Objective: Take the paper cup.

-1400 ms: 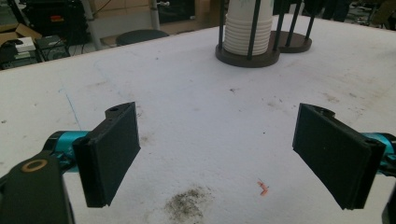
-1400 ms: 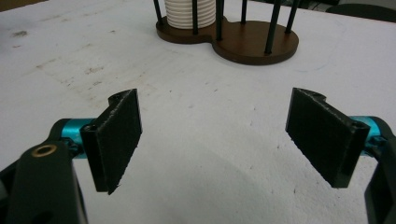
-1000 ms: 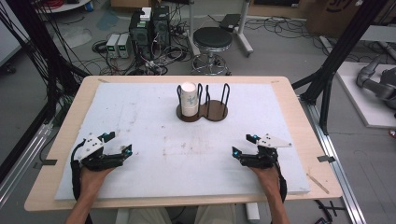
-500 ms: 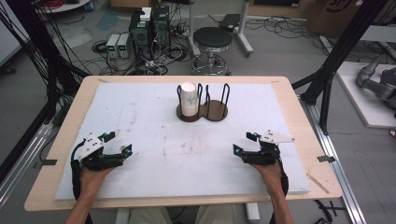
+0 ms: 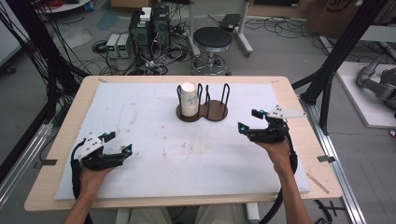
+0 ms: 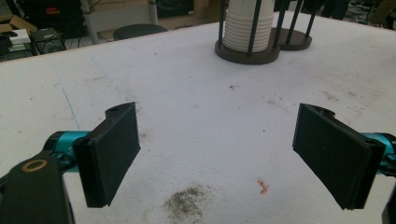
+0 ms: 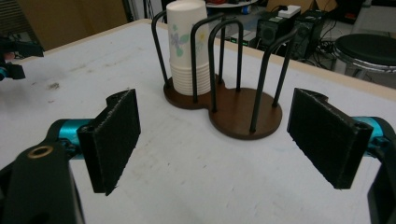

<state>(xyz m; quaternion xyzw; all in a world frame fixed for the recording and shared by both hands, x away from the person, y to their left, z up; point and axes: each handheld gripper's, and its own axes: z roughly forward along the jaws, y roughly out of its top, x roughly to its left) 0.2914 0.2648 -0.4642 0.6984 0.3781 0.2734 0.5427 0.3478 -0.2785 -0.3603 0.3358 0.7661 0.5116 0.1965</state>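
Cups (image 5: 189,99) – upright stack in the rack's (image 5: 203,112) left ring, far centre of the table (image 5: 140,116). Right gripper (image 5: 250,120) nearer; its jaws, which have just been opening, are spread wide with nothing between. In the right gripper view the cups (image 7: 187,51) lie at 11 o'clock ahead of the jaws, well apart, long axis vertical. Left gripper (image 5: 118,143) low near the edge, released and empty – cups (image 6: 247,25) far off at 1 o'clock
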